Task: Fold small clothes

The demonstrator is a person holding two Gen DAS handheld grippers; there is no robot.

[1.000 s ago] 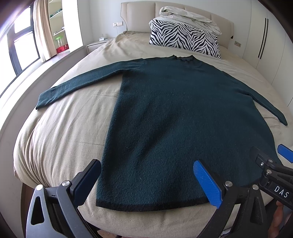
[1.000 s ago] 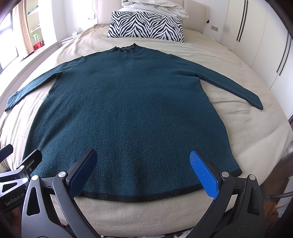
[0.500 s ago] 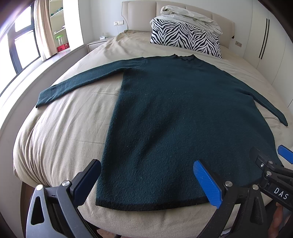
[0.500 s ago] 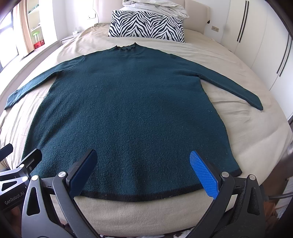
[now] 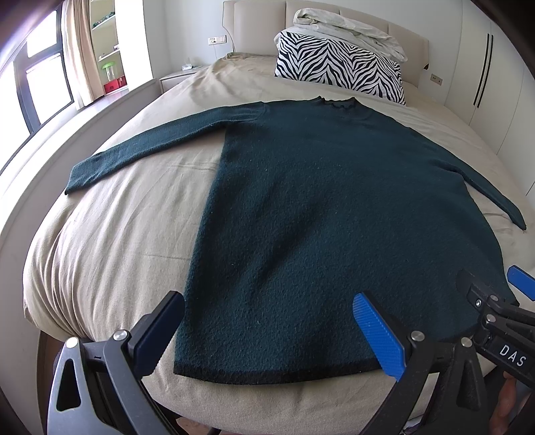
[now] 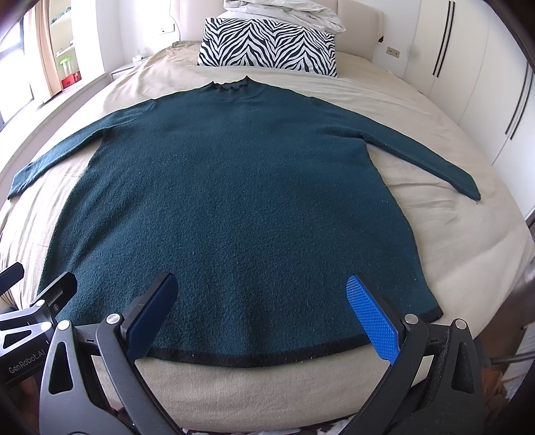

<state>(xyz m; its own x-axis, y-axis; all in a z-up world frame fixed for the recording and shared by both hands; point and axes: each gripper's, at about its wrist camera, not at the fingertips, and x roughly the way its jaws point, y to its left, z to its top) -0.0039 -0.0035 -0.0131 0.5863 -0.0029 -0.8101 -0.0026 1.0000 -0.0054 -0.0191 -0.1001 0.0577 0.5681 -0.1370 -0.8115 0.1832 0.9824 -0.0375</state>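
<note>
A dark green knit sweater [image 5: 334, 207] [image 6: 234, 194] lies flat on the bed, collar toward the headboard, both sleeves spread out sideways, black-edged hem near the bed's foot. My left gripper [image 5: 267, 321] hangs open over the hem's left part, holding nothing. Over the middle of the hem my right gripper [image 6: 260, 308] is open too, its fingers wide apart and empty. The right gripper's tip also shows at the right edge of the left wrist view.
The bed [image 6: 451, 241] has a beige cover. A zebra-striped pillow [image 6: 267, 47] and a bundled white duvet [image 5: 347, 26] sit at the headboard. A window and shelves stand to the left, white wardrobe doors [image 6: 485, 83] to the right.
Both grippers have drifted slightly, with the view shifting a little; the sweater has not moved and both grippers stay open.
</note>
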